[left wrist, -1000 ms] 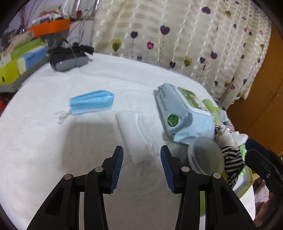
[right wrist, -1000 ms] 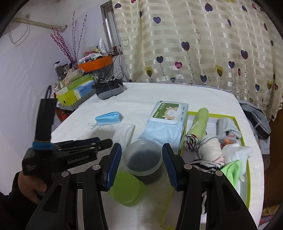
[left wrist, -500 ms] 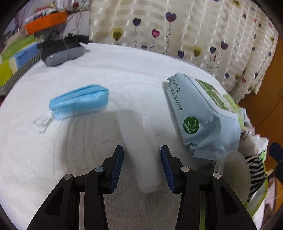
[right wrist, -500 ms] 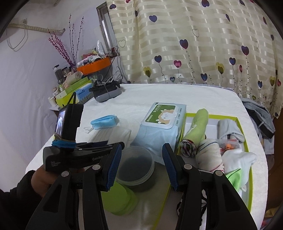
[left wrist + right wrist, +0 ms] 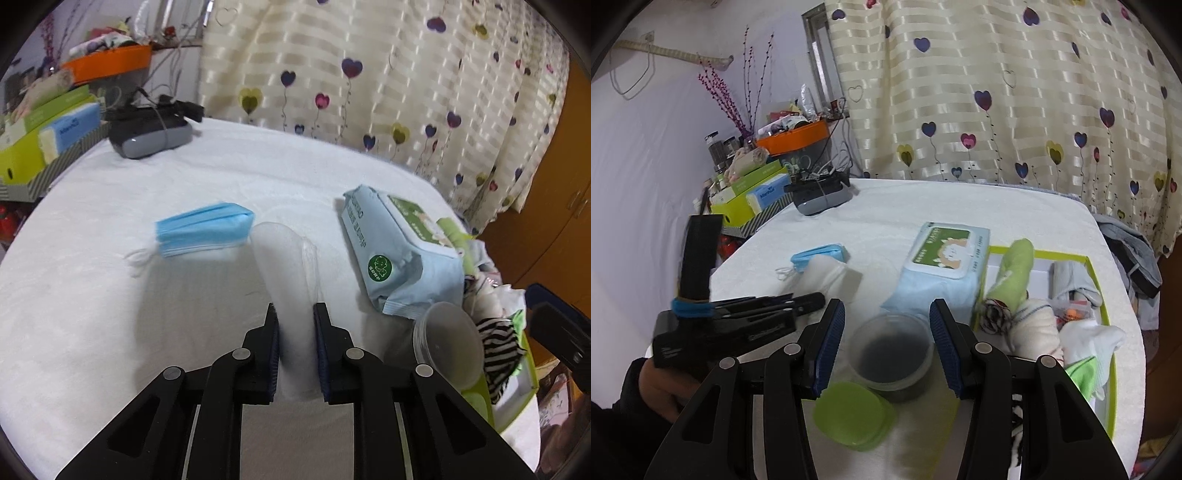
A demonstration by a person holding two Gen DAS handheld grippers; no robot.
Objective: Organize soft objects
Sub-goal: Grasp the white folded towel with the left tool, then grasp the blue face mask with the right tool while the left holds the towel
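Left gripper is clamped on the near end of the white folded cloth, long axis running straight away from it on the bench; right gripper gapes wide and empty over the clear tub, so left's nearer.

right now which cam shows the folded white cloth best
The left wrist view: the white cloth lies dead ahead, its near end pinched between the left gripper fingers. The right wrist view shows it smaller, off to the left, beside the blue mask.
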